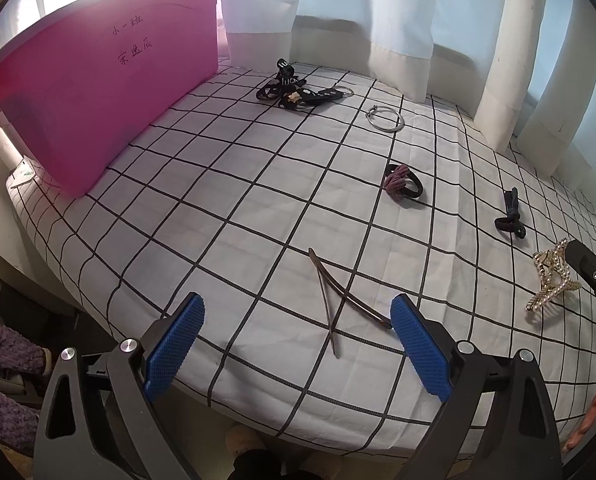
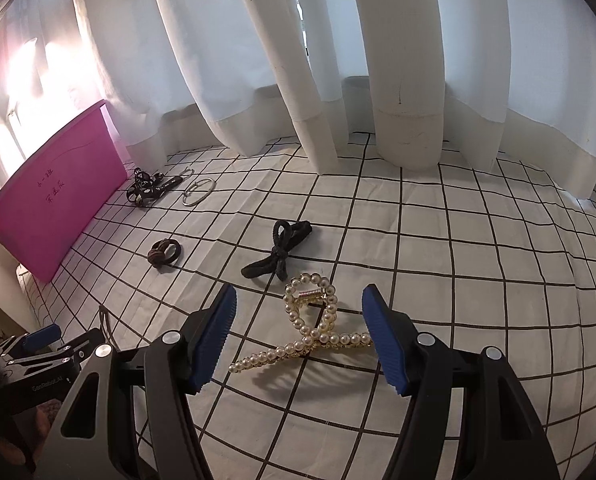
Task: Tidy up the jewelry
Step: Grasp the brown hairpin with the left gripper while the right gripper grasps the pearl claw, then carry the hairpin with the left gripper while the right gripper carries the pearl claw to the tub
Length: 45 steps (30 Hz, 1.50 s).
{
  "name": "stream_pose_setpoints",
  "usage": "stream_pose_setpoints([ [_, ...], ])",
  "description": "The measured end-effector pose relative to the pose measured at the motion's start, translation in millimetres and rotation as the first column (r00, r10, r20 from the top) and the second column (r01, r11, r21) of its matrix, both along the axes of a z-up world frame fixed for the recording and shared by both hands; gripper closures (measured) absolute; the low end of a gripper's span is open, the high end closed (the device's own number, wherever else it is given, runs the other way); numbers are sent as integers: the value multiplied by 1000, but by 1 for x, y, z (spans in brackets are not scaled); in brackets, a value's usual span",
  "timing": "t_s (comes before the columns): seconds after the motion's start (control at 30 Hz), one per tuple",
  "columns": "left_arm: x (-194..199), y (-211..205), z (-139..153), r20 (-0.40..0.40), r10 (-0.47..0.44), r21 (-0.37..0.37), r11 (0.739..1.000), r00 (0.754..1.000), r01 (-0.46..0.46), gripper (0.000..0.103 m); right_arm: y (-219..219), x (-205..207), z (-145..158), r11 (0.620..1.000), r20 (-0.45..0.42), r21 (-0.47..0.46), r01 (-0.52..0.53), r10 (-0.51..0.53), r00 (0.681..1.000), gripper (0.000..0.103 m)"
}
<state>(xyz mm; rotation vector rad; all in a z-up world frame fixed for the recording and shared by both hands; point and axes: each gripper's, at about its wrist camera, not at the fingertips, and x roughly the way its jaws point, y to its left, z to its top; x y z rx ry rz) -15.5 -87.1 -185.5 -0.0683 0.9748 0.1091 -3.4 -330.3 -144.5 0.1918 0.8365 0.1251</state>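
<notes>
My left gripper is open, its blue pads either side of a thin brown hair pin lying on the checked cloth. My right gripper is open around a gold pearl hair claw, which also shows at the right of the left wrist view. A black bow hair tie lies just beyond the claw. A brown-and-black hair tie and a silver hoop lie further out. A pink bin stands at the far left.
A black strap with a key ring lies near the pink bin. White curtains hang along the table's far edge. The table's front edge is close below my left gripper.
</notes>
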Motion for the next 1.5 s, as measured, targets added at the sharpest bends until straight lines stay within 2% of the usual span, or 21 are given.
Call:
stream_pose_setpoints([
  [0.2,8,-8,-5,5,11,1,1000,1000,-11,10,4,11,-10,996,-31,-83,-23,20,999,40],
  [0.33,10,-11,-10,4,12,15,1000,1000,-12,10,2,16,-21,995,-68,-96,-37,31,997,40],
  [0.57,13,-7,-22,-9,29,3,1000,1000,-29,10,6,18,-27,986,-59,-151,-69,61,996,40],
  [0.8,14,-11,-24,16,34,15,999,999,-34,9,12,24,-37,975,-74,-192,-111,98,992,41],
  [0.97,7,-14,-24,49,30,26,999,998,-31,10,16,21,-40,972,-73,-189,-141,129,989,53],
  [1.07,0,-19,-22,69,9,25,1000,998,-11,22,19,20,-40,969,-69,-191,-157,146,987,64],
  [1.1,-2,-21,-21,76,-1,25,1000,997,-1,29,20,19,-39,969,-66,-190,-158,148,987,72],
  [1.13,-3,-24,-20,80,-9,24,1000,997,7,36,21,18,-39,969,-64,-189,-158,148,987,73],
  [1.2,-5,-27,-19,86,-18,25,1000,996,16,45,21,17,-40,969,-57,-193,-155,146,988,73],
  [1.3,-7,-29,-18,97,-27,25,999,995,24,68,20,17,-40,971,-56,-182,-156,148,987,73],
  [1.37,-7,-28,-18,101,-29,19,999,994,27,69,20,16,-39,972,-54,-178,-155,148,987,73],
  [1.4,-8,-28,-18,105,-31,21,999,994,29,74,20,16,-39,972,-53,-176,-155,148,988,73],
  [1.43,-8,-27,-17,108,-32,25,999,994,30,87,20,16,-39,973,-51,-174,-153,147,988,73],
  [1.5,-9,-26,-17,108,-33,25,999,994,31,90,19,15,-39,974,-46,-169,-149,143,989,73],
])
